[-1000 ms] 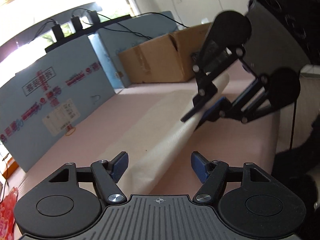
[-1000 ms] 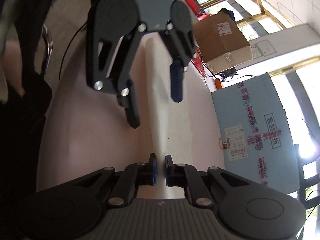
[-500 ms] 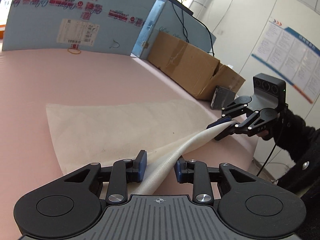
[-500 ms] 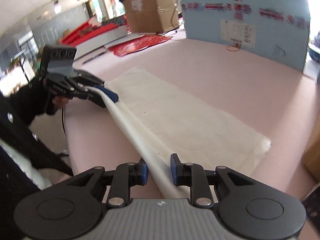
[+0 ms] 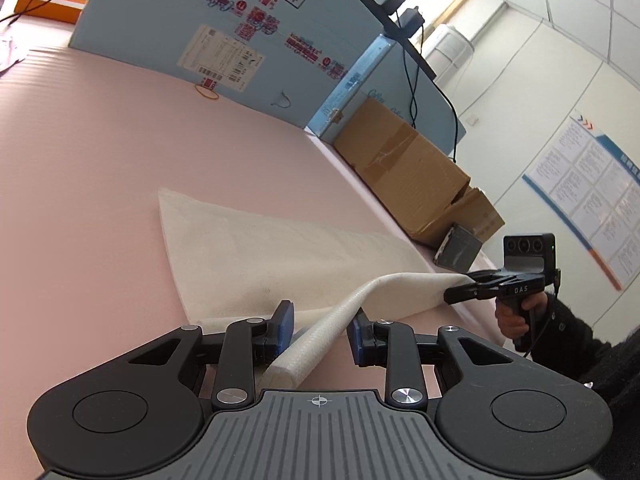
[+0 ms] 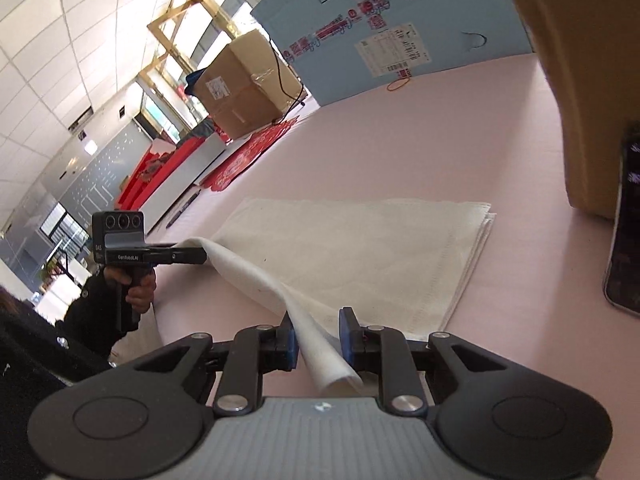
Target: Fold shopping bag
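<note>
A cream shopping bag lies flat on the pink table, and its near long edge is lifted off the table in a rolled ridge. My left gripper has that ridge between its blue pads, narrowly shut on it. At the ridge's far end in the left wrist view, my right gripper clamps the fabric. In the right wrist view, the right gripper pinches the folded bag edge, which runs up to the left gripper. The rest of the bag lies flat beyond.
A blue printed panel stands at the table's back, with a brown cardboard box and a small dark box to its right. A phone lies next to the bag's short end. Red items and a pen sit at the far end.
Both grippers have rolled from sideways to level and moved apart along the bag's edge. The left jaws have narrowed onto the rolled edge, and the right jaws stand slightly wider on it.
</note>
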The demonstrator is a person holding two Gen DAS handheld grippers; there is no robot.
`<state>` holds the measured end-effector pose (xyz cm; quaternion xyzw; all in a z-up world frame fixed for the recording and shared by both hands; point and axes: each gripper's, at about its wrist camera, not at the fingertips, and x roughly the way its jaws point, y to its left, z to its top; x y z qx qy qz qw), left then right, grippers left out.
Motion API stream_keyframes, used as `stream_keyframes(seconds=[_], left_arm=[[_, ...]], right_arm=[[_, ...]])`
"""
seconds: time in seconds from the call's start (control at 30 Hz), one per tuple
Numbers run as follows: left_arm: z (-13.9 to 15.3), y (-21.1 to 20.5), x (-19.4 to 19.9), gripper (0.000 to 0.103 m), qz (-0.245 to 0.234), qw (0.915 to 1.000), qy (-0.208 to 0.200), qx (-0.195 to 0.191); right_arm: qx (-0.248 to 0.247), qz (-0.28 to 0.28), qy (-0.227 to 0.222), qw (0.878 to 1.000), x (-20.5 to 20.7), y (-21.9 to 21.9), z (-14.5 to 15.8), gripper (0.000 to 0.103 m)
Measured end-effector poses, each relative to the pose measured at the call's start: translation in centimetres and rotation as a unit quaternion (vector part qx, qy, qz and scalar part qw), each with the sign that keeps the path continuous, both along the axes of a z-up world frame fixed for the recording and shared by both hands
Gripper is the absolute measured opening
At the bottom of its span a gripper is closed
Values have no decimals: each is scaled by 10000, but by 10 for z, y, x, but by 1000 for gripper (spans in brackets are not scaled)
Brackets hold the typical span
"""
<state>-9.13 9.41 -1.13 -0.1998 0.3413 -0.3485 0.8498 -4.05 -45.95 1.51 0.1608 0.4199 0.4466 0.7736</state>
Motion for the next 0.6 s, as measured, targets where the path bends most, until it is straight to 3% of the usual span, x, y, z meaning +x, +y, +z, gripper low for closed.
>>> stream_keyframes(seconds=[0.13,0.33,0.5,0.6], left_arm=[[1,0,-1,25,152,9999,45,9],[2,2,-1,24,414,9990,175,-44],[3,8,2,25,802,9961,340,-104],[13,-5,-4,25,988,9935,124,556]], right_arm=[[336,-447,286,9980,2,-9,-11,22],[301,-995,406,9938,-1,-4,-11,21],[-277,-1520,228,9877,-12,11,1,21],[-868,-1745,-100,9808,-18,23,11,22]])
